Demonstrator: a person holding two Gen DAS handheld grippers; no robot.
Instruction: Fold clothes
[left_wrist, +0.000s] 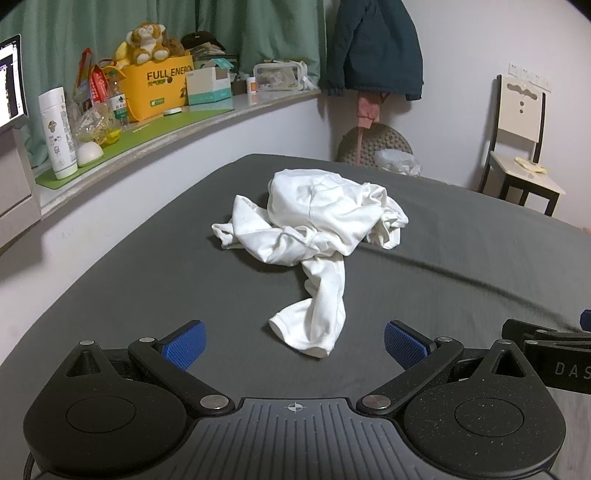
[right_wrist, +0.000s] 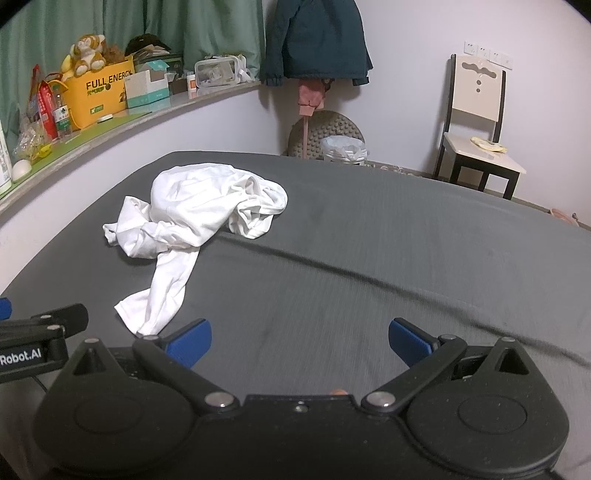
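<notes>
Your left gripper (left_wrist: 293, 345) sits with its blue pads spread wide and nothing between them, low over the grey bed sheet (left_wrist: 461, 266); your right gripper (right_wrist: 300, 341) is likewise gaping and empty, just beside it. The white garment (left_wrist: 314, 229) lies crumpled on the sheet, unfolded, so the task looks barely begun. From the left gripper it lies dead ahead at twelve o'clock: a bunched mound farther off, and one long sleeve (left_wrist: 317, 317) trailing back toward you, its cuff end resting just short of the gap between the pads. That sleeve's long axis runs roughly twelve to six, nearly in line with the fingers. From the right gripper the same heap (right_wrist: 199, 214) sits at about ten o'clock, and the cuff (right_wrist: 144, 317) lies close outside its left pad (right_wrist: 192, 341), not between the pads. So the left hand is the nearer and better lined up for the cuff; the right would have to swing across toward ten o'clock to reach the mound.
</notes>
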